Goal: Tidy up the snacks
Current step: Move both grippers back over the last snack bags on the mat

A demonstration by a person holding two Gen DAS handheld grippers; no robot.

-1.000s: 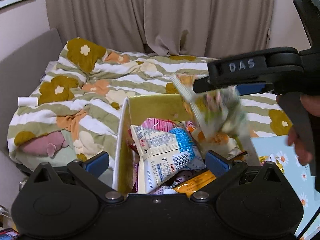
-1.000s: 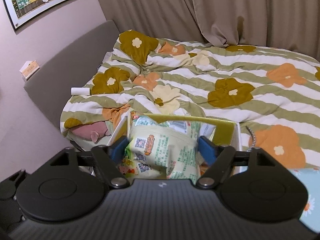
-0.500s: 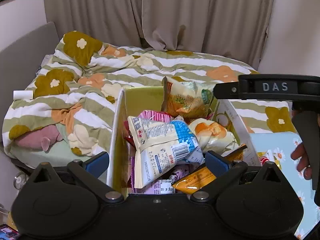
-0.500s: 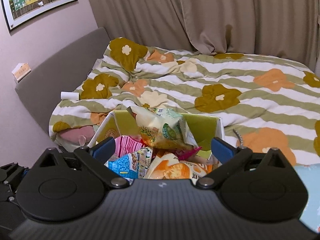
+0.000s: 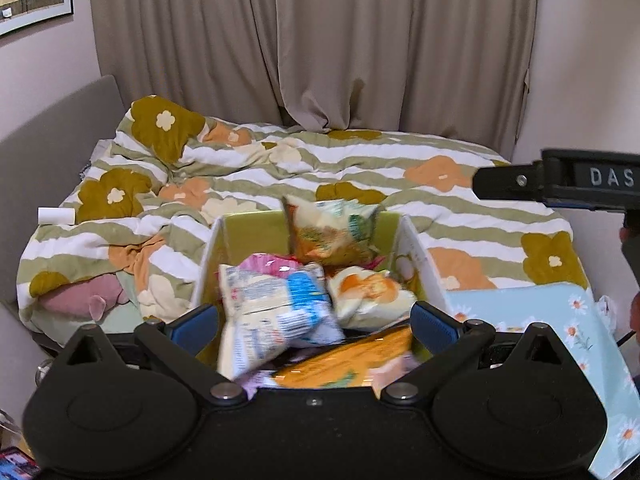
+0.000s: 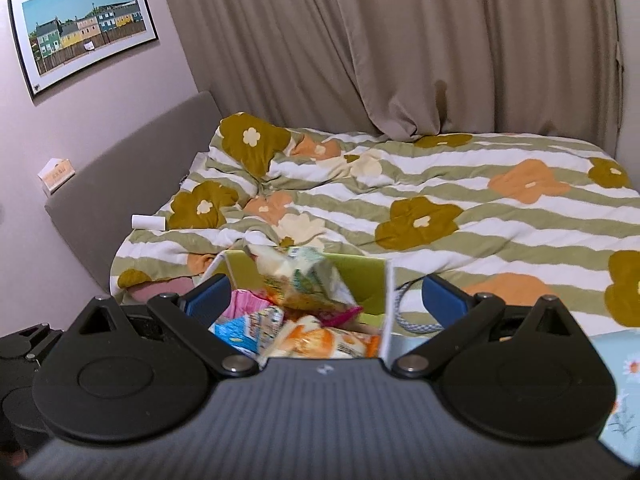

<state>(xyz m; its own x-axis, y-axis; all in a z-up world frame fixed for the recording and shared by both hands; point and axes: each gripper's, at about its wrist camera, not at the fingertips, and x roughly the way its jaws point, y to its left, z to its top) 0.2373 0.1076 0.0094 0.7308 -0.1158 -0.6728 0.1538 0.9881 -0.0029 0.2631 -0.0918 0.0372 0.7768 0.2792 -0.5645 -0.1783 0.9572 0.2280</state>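
The left gripper [image 5: 314, 326], black with blue pads, stands wide open and grips nothing; its fingers straddle the near end of an open cardboard box with a yellow-green inside and white outer walls [image 5: 244, 232]. Between the pads lies a crinkled white-and-blue snack packet with a barcode [image 5: 276, 312], blurred, on top of the heap. Just right of it sits a puffy white bag printed with orange [image 5: 368, 296], and at the box's near edge a flat orange pouch [image 5: 344, 364] lies slanted. A pink wrapper [image 5: 268, 262] peeks out behind the white-and-blue packet. Against the box's far wall a cream, orange and green bag [image 5: 332, 232] stands tilted, higher than the others.

The right gripper [image 6: 324, 294] is likewise spread wide and empty, held above the same box, its pads on either side of that tilted bag.

The box rests at the near edge of a bed covered by a green-and-white striped quilt with large flowers [image 5: 360, 168]. A pale blue daisy-print board [image 5: 560, 320] lies just right of the box.
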